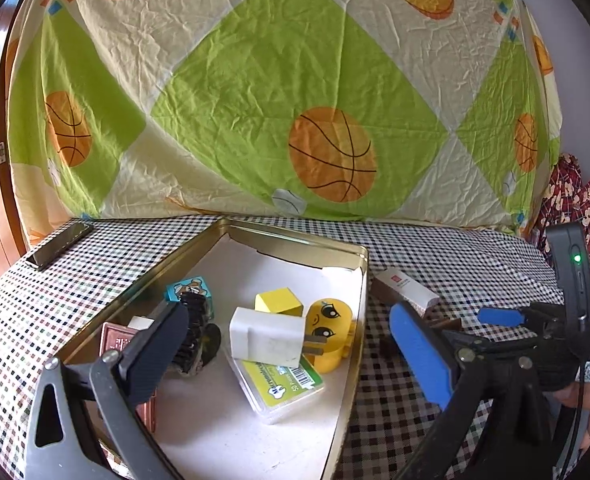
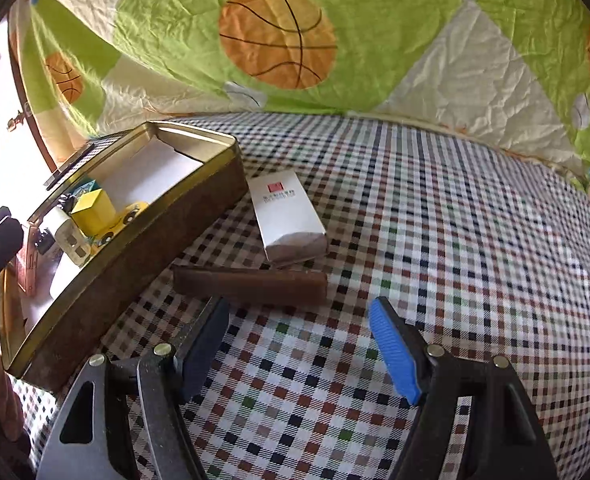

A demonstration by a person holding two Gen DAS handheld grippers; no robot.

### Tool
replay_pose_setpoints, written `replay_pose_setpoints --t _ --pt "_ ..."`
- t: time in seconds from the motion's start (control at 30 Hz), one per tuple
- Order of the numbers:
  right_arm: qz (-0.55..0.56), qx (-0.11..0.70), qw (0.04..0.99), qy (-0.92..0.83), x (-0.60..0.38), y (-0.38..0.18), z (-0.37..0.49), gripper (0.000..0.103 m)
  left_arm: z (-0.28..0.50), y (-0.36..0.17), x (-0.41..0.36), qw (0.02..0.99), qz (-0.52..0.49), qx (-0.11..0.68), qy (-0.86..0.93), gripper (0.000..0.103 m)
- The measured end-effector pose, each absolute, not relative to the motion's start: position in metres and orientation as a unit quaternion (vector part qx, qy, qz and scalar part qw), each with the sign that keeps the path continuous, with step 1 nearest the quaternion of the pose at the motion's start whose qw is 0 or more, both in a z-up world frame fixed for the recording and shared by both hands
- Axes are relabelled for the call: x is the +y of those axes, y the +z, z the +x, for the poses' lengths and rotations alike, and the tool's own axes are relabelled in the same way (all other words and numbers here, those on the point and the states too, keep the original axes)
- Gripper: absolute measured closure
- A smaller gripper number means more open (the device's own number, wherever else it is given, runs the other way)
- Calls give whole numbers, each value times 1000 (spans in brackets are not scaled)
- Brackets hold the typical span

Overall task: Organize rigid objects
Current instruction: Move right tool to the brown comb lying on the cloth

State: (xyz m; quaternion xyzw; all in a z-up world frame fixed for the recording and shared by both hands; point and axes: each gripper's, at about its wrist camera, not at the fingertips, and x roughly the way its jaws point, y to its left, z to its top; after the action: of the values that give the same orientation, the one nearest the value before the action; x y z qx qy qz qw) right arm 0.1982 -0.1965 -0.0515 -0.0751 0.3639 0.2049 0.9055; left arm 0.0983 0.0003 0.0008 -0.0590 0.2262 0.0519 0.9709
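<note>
- On the checked tablecloth we find a gold tin, our landmark, open-topped and lined white.
- Inside the tin: white charger, yellow block, yellow face toy, green-labelled case, bear cube.
- Just outside the tin's long wall lies a white carton; a brown bar lies touching it.
- We hold the left gripper over the tin, jaws apart, gripping nothing.
- Our right gripper hangs near the bar, jaws parted, empty.
</note>
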Motion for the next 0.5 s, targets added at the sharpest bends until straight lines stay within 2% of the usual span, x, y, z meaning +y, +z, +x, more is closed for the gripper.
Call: replay_pose_setpoints --t 0.27,0.47,0.5 --pt "-70 357 904 225 -186 -44 201 28 95 4 0 972 -58 222 49 0" --pt "-104 345 898 253 -178 -40 208 23 93 1 4 971 -64 225 50 0" --pt "-105 349 893 262 -176 -41 212 20 93 0 3 971 -64 226 50 0"
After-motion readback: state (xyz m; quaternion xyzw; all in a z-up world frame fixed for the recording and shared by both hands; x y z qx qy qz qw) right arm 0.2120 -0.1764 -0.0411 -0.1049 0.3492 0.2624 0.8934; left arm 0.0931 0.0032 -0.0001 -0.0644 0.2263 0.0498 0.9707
